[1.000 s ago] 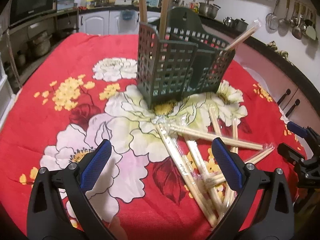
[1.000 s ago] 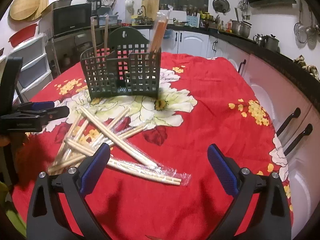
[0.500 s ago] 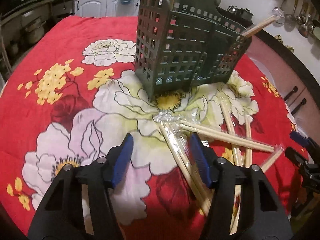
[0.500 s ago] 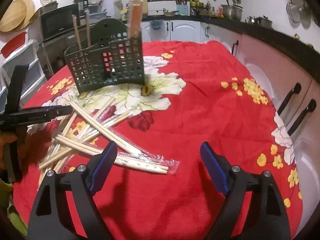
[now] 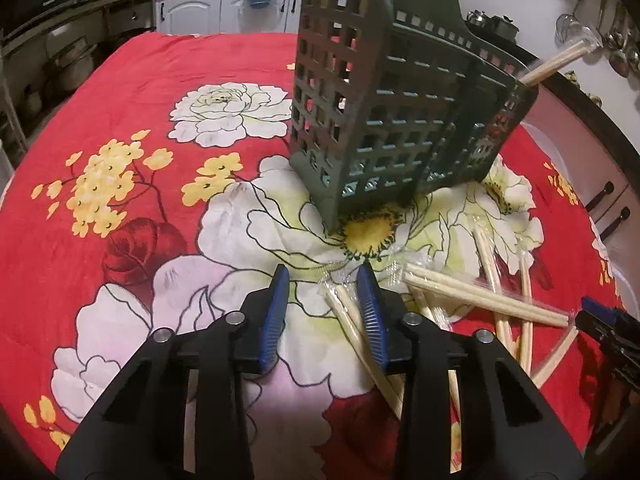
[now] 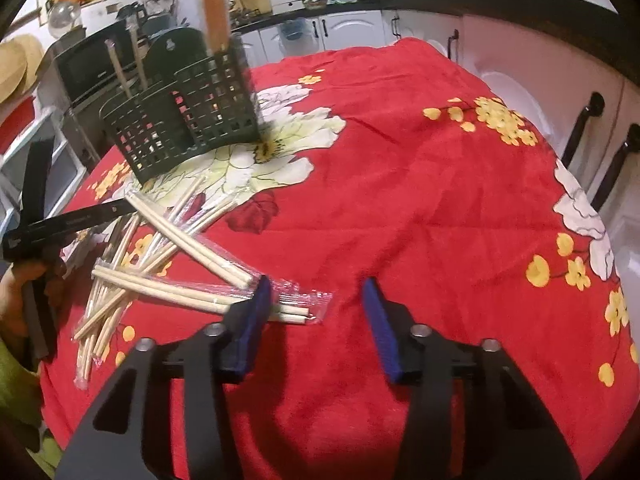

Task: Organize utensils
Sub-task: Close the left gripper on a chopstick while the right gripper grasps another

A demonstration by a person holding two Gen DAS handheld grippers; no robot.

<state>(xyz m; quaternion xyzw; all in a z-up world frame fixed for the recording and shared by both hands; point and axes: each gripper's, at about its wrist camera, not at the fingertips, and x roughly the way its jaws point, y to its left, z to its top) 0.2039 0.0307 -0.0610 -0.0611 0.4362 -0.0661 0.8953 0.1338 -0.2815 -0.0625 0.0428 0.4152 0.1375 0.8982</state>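
So compared to a second ago I've dropped in way closer to the green caddy (image 5: 400, 120); it fills more of my left view now. It sits on the red flowered tablecloth (image 5: 200, 60), a few chopsticks standing in it. The wrapped chopstick pile (image 6: 160, 248) lies just in front of the caddy. My left gripper (image 5: 322, 284) was wide open before and is closing now, one pair's plastic-wrapped end between the pads, not pinched yet. My right gripper (image 6: 316, 292) is closing too, nothing gripped.
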